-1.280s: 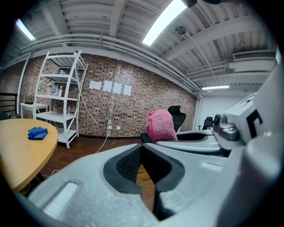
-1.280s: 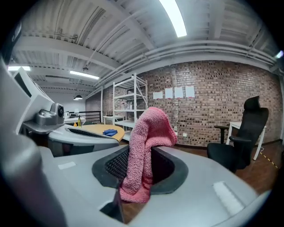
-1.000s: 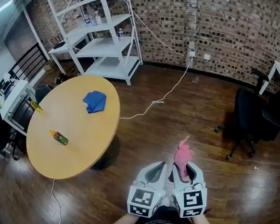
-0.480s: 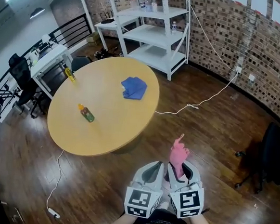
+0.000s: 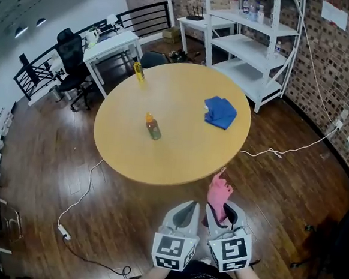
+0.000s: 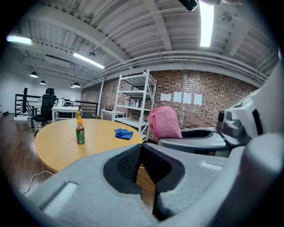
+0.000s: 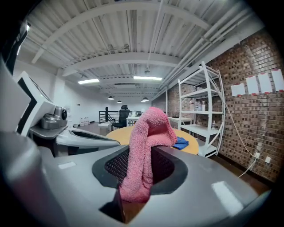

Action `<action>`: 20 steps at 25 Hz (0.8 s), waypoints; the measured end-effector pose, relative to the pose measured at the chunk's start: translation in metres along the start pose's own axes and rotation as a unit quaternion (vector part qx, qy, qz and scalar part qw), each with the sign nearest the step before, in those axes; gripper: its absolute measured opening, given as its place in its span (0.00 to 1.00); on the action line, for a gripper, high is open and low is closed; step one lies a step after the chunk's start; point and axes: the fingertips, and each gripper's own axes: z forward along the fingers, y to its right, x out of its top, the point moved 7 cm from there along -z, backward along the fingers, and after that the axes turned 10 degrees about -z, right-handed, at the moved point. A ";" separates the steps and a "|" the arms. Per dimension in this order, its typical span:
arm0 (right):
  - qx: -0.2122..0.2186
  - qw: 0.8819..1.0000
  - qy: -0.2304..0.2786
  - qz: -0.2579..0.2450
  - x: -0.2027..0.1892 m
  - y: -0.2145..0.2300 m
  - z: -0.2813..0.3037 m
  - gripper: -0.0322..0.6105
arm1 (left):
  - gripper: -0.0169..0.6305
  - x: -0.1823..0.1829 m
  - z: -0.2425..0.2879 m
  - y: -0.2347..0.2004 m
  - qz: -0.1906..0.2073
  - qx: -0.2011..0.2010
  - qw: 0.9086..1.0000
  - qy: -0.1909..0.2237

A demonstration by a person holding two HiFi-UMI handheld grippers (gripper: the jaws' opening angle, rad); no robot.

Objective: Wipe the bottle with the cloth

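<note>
Pink terry cloth sits clamped in the right gripper, the left gripper closed empty beside it, both just off the round wooden table where the orange-capped bottle stands.

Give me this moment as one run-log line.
stage: wipe not started | left gripper: shut, empty | right gripper: shut on pink cloth | bottle: upright on round table, untouched | blue cloth: on table

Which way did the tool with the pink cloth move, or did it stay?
Yes. The right tool, shut on the pink cloth, has come toward the round table: in the head view the cloth's tip now meets its near edge.
</note>
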 end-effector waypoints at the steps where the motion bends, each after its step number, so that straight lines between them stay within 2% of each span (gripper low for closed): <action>1: 0.013 1.000 0.003 -0.004 0.004 -0.006 0.011 0.22 | 0.03 0.003 -0.001 -0.011 -0.005 0.011 1.000 0.005; 9: 0.103 0.994 0.019 -0.024 0.029 -0.042 0.089 0.22 | 0.03 0.022 0.002 -0.082 -0.034 0.081 0.996 0.029; 14: 0.119 0.992 0.015 -0.029 0.039 -0.044 0.130 0.22 | 0.03 0.035 0.017 -0.116 -0.040 0.096 0.994 0.029; 20: 0.117 0.993 0.000 -0.023 0.052 -0.039 0.185 0.22 | 0.03 0.059 0.045 -0.162 -0.043 0.078 0.996 0.029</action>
